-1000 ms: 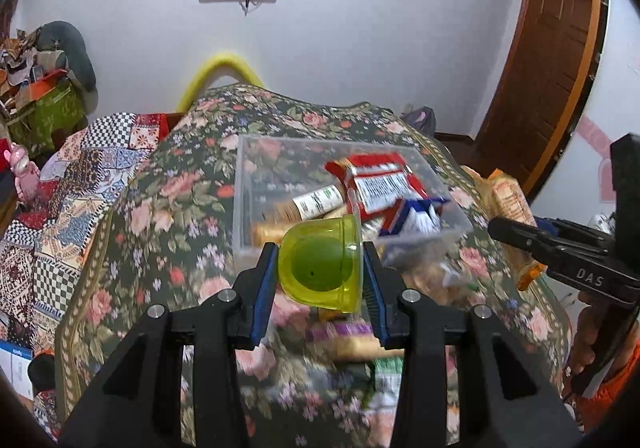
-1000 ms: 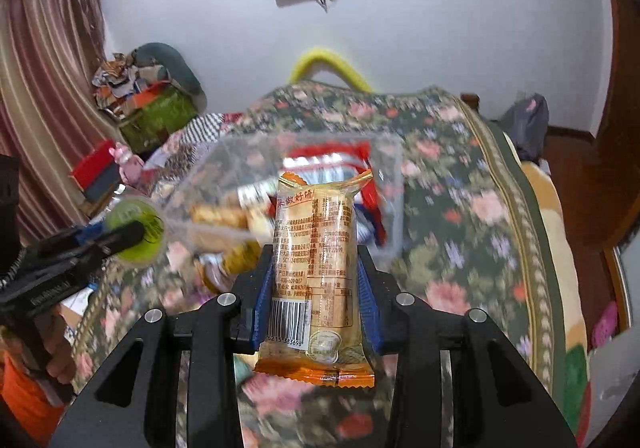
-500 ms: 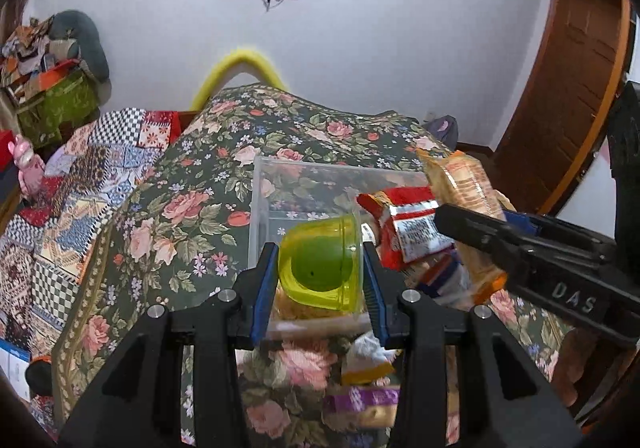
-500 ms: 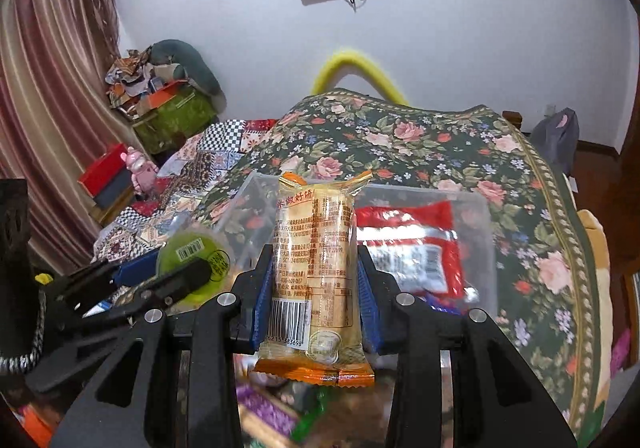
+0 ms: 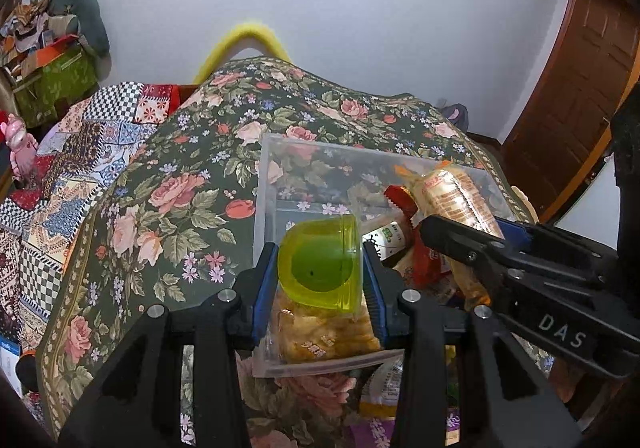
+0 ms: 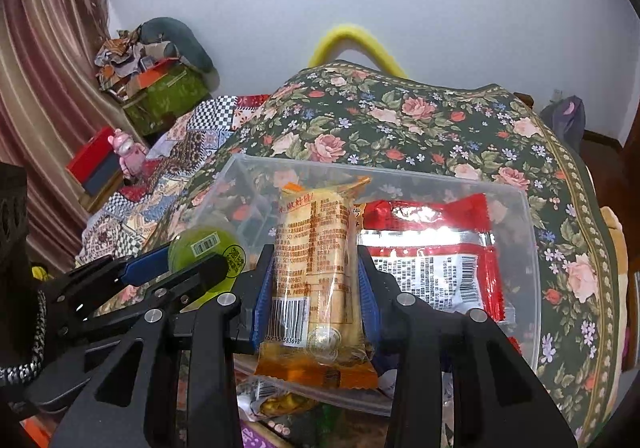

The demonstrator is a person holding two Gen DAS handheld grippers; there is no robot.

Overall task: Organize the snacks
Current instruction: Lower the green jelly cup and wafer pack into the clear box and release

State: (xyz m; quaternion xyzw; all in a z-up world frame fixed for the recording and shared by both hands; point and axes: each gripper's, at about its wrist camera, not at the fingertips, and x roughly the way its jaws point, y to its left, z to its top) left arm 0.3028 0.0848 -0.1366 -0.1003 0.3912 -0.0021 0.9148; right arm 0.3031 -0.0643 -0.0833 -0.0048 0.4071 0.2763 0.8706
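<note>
A green jelly cup (image 5: pixel 320 262) is clamped in the left tool (image 5: pixel 320 272), over the near end of a clear plastic bin (image 5: pixel 264 175). The right tool (image 6: pixel 316 284) grips an orange wafer packet (image 6: pixel 316 272) above that bin, beside a red snack bag (image 6: pixel 432 248) inside. The bin sits on a floral bedspread (image 5: pixel 168 199).

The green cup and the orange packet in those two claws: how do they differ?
The green jelly cup is a rigid, translucent tub held on its side; the orange snack packet is a soft, printed wrapper standing upright. The cup is squat, the packet long. Both are clamped over the clear plastic bin.
</note>
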